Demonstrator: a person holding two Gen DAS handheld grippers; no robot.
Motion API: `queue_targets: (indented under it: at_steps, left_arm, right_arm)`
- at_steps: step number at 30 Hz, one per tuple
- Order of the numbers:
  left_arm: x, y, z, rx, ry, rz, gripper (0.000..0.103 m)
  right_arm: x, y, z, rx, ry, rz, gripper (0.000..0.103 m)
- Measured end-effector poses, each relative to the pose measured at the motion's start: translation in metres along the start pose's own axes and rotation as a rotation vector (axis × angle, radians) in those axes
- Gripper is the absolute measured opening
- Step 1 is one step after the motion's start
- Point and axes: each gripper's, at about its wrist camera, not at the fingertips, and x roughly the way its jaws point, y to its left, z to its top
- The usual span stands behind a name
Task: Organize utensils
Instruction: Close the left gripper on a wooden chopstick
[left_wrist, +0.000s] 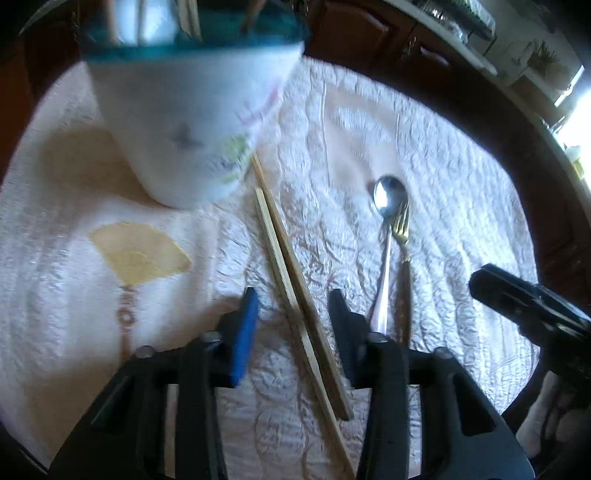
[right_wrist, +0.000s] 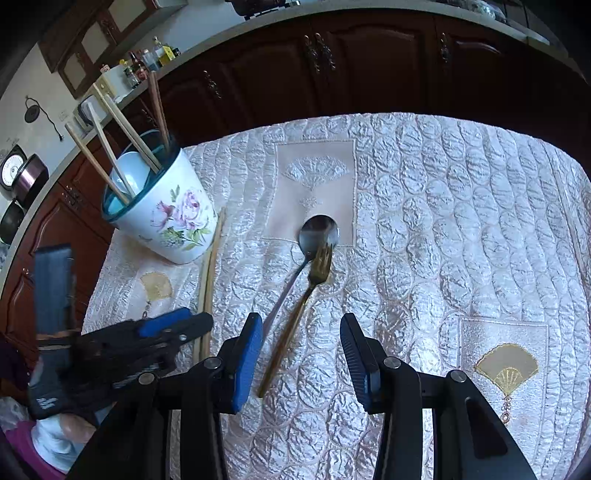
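Note:
A white floral cup (right_wrist: 162, 210) with a teal rim stands at the table's left and holds several chopsticks (right_wrist: 122, 144); it fills the top of the left wrist view (left_wrist: 184, 122). Two chopsticks (left_wrist: 295, 291) lie on the cloth beside it, also seen in the right wrist view (right_wrist: 208, 280). My left gripper (left_wrist: 293, 317) is open, its jaws straddling these chopsticks just above them. A silver spoon (right_wrist: 314, 240) and a gold fork (right_wrist: 299, 310) lie side by side mid-table. My right gripper (right_wrist: 301, 347) is open over the fork's handle.
A quilted white tablecloth (right_wrist: 443, 229) with gold fan embroidery (right_wrist: 506, 365) covers the table. Dark wood cabinets (right_wrist: 332, 66) stand behind. The right gripper shows at the right edge of the left wrist view (left_wrist: 524, 306).

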Motion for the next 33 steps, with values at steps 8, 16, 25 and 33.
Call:
queue_targets:
  at_steps: [8, 16, 25, 33]
  left_arm:
    - [-0.004, 0.007, -0.008, 0.021, 0.022, -0.064, 0.012]
    - [-0.027, 0.011, -0.042, 0.075, 0.079, -0.097, 0.012]
    - [-0.033, 0.028, -0.023, 0.064, 0.039, -0.053, 0.016]
    - [-0.021, 0.015, -0.012, 0.107, 0.055, -0.043, 0.016]
  right_arm:
    - [0.009, -0.006, 0.001, 0.017, 0.015, 0.006, 0.042]
    - [0.015, 0.008, 0.005, -0.017, 0.029, 0.045, 0.042]
    - [0.017, 0.019, 0.008, -0.042, 0.039, 0.054, 0.042]
    - [0.022, 0.017, 0.008, -0.037, 0.049, 0.052, 0.042]
